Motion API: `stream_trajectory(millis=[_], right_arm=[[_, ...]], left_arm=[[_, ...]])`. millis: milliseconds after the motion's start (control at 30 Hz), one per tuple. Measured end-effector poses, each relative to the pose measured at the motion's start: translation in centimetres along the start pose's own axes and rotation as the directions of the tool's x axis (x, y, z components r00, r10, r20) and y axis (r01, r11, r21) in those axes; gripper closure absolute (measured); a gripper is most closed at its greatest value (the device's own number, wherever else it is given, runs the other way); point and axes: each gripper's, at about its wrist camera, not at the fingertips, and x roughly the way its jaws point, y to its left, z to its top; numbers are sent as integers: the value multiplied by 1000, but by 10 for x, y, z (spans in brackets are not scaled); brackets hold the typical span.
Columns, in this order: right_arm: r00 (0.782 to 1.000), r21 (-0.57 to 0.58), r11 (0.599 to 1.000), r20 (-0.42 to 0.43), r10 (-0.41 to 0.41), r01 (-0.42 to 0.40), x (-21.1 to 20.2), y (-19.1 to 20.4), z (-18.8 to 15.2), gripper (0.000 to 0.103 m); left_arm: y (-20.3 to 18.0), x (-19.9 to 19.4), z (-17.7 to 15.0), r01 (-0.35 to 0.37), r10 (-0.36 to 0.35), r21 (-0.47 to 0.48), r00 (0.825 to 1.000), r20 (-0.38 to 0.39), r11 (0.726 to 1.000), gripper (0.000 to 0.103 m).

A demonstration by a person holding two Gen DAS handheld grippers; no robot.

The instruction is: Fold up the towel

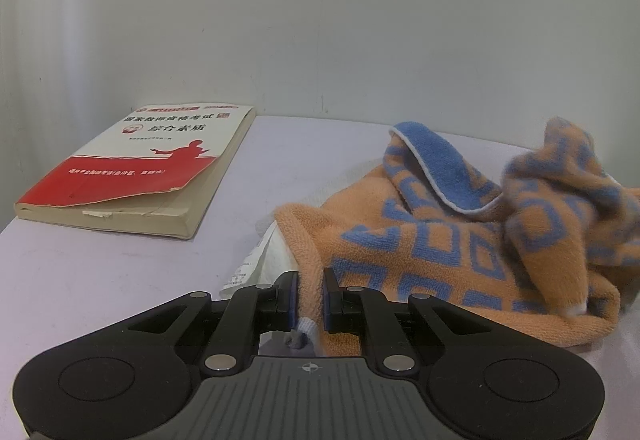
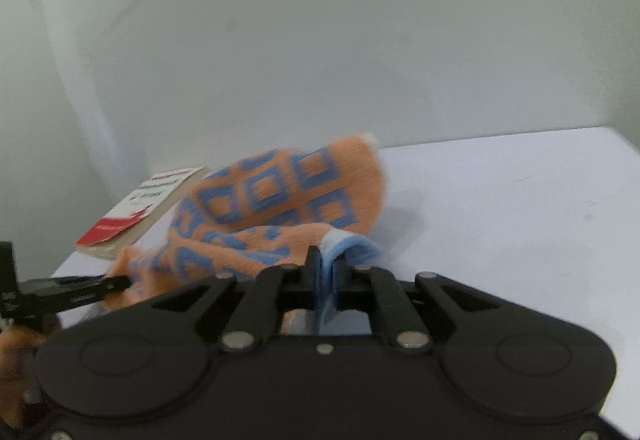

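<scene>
Both claws clamp edges of the orange-and-blue patterned terry towel (image 1: 432,240): left claw (image 1: 310,298), right claw (image 2: 326,272). Risk: bunched cloth folds crooked, or sweeps the red-and-white paperback book (image 1: 136,170).

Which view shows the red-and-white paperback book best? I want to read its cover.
The left wrist view: the red-and-white paperback book lies whole and sharp on the table. The right wrist view shows it small, blurred, and partly hidden by the orange-and-blue towel.

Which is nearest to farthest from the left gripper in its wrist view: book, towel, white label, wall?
1. towel, clamped in the left gripper
2. white label, just left of the fingers
3. book, far left
4. wall, behind
</scene>
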Motion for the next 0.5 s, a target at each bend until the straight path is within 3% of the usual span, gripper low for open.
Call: stream_trajectory(millis=[267, 367, 467, 500], right_arm=[[983, 73, 981, -34, -178, 180, -7, -54, -20, 98], [982, 120, 975, -42, -183, 187, -12, -68, -29, 85], [987, 155, 975, -10, -161, 161, -23, -71, -34, 63], [986, 161, 974, 6, -165, 162, -28, -72, -36, 62]], left_arm=[[0, 1, 0, 2, -2, 1, 1000, -2, 1000, 93], [0, 1, 0, 2, -2, 0, 1000, -3, 1000, 93], [0, 1, 1, 4, -4, -2, 1000, -3, 1000, 93], [0, 1, 1, 4, -4, -2, 1000, -4, 1000, 93]])
